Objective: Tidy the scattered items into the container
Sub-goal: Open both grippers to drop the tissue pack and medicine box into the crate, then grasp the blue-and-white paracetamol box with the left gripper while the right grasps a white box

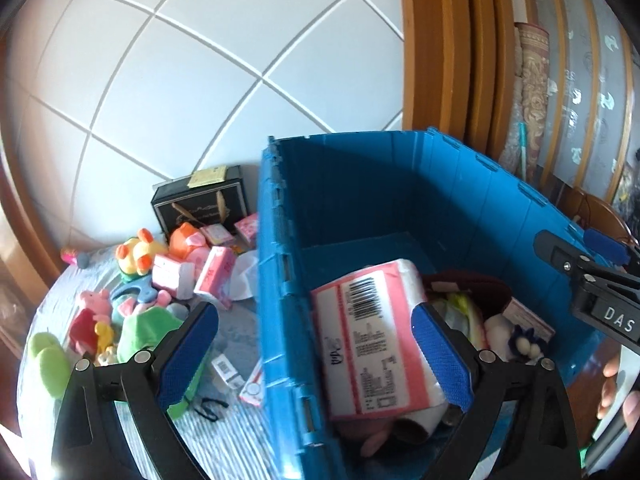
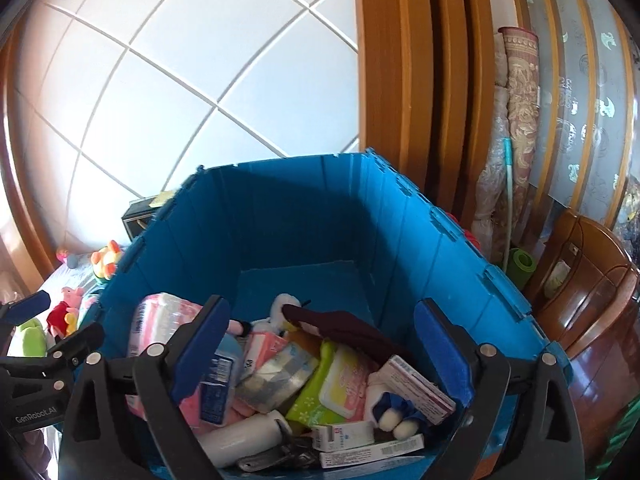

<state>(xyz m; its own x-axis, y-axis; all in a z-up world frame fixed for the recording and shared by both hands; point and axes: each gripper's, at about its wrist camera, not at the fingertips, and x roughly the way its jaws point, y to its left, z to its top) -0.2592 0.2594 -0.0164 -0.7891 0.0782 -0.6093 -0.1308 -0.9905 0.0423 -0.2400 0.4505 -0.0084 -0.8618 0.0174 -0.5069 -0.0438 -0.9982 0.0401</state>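
Note:
A blue plastic crate (image 1: 400, 184) stands on the bed and holds several packs and toys; it fills the right wrist view (image 2: 304, 216). A pink-and-white tissue pack (image 1: 376, 340) lies on top of the pile inside. My left gripper (image 1: 316, 356) is open and empty, straddling the crate's left wall just above that pack. My right gripper (image 2: 324, 356) is open and empty over the crate's contents, and also shows in the left wrist view (image 1: 592, 264). Scattered plush toys (image 1: 140, 256) and pink packs (image 1: 216, 272) lie on the bedding left of the crate.
A black gift box (image 1: 200, 200) stands behind the scattered items by the white padded wall. A green plush (image 1: 48, 356) lies at the bed's left edge. Wooden door frames (image 2: 400, 80), rolled rugs (image 2: 516, 128) and a wooden cabinet (image 2: 592, 288) stand right of the crate.

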